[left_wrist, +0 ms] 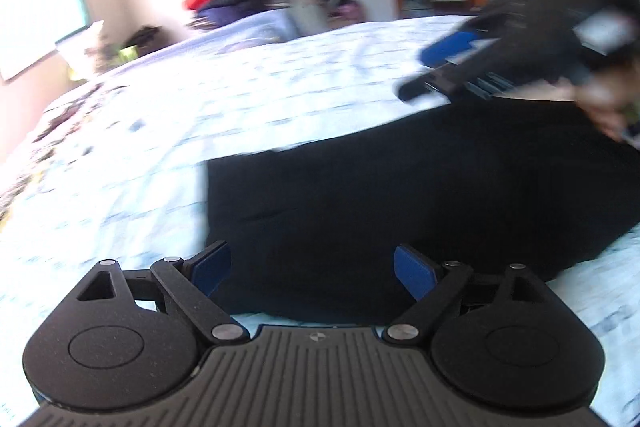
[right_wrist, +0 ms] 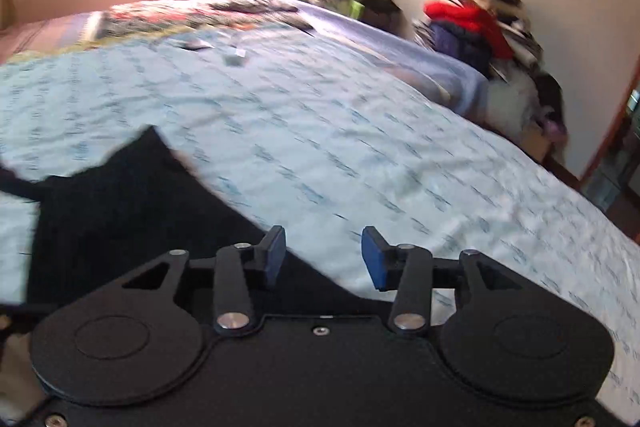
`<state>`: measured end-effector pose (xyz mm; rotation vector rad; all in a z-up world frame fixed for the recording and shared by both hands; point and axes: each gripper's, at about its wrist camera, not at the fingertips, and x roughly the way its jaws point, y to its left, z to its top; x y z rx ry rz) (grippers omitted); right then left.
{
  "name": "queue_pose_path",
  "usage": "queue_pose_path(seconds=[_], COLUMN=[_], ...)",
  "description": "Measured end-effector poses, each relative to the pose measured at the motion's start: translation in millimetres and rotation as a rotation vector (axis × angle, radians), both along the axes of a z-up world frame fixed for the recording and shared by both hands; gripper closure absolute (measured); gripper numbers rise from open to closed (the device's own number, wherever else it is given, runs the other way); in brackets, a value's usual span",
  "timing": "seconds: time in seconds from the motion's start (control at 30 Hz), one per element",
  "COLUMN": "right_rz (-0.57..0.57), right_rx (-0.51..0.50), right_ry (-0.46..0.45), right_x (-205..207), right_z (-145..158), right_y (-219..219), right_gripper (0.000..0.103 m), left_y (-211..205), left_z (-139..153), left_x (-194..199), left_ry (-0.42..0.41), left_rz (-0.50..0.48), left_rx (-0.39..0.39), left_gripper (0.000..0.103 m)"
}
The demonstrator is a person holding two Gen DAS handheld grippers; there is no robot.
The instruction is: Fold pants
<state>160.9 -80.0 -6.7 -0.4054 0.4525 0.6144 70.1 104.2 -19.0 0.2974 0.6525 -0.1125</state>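
Right now the black pants lie flat on the bed, looking like a tidy block, so at least one fold seems done. The left tongs hang over the near edge of the pants with their blue pads far apart and nothing between them. The right tongs are about half open and also hold nothing; in their own view the pants sit at eight o'clock and bare sheet is under the pads. From the left view the right tongs show at two o'clock, blurry, above the far side of the pants, with a hand behind them. I think both tongs are between grips. Next, each one needs to come down on an edge of the pants, pinch the cloth, and bring it over for another fold. Nothing blocks the way on the sheet nearby. A small gray thing lies well apart at eleven o'clock. A pile of clothes sits past the bed by the wall.
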Motion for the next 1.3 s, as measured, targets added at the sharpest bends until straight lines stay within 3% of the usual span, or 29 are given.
queue_pose_path(seconds=[0.17,0.3,0.4,0.43,0.6,0.63,0.77,0.83,1.0,1.1,1.23,1.3], right_rz=[0.271,0.353,0.357,0.353,0.324,0.32,0.291,0.229,0.026,-0.032,-0.061,-0.066], right_rx=[-0.165,-0.229,-0.301,-0.323,-0.313,-0.31,-0.377,-0.352,-0.157,-0.091,-0.07,-0.078], right_ry=[-0.146,-0.131,-0.129,-0.136,-0.146,-0.15,-0.257,-0.264,-0.124,-0.087,-0.067,-0.082], right_x=[-69.5,-75.7,-67.5,-65.7,-60.0,-61.6,-89.6,-100.8,-99.0,-99.7,-99.2,-99.0], right_z=[-22.6,-42.6,-56.3,-60.6,-65.9,-67.1,-59.0,-45.0,-18.2,-15.2,-21.2,-24.0], right_y=[84.8,124.5,145.5,150.9,160.5,160.5,143.3,118.5,54.0,30.0,20.7,22.9], right_gripper=[0.052,0.055,0.067,0.081,0.086,0.083,0.044,0.038,0.033,0.026,0.026,0.026], left_y=[69.1,113.6,128.9,130.4,130.5,128.7,117.1,109.4,100.4,104.5,105.2,104.9], left_z=[9.2,13.3,16.1,17.2,18.9,19.9,14.0,7.9,-25.8,-44.0,-40.7,-38.3], left_x=[-10.1,-13.5,-18.2,-19.2,-11.4,-8.7,9.6,16.3,44.4,54.2,51.5,52.1], left_ry=[-0.03,-0.03,-0.028,-0.028,-0.021,-0.016,0.085,0.143,0.269,0.337,0.336,0.323], left_rz=[0.295,0.476,0.521,0.518,0.46,0.437,0.3,0.243,0.254,0.306,0.379,0.413], left_rx=[0.085,0.084,0.035,0.012,-0.14,-0.174,-0.396,-0.499,-0.744,-0.918,-0.959,-0.964], left_gripper=[0.012,0.012,0.012,0.012,0.012,0.012,0.012,0.012,0.012,0.006,0.005,0.012])
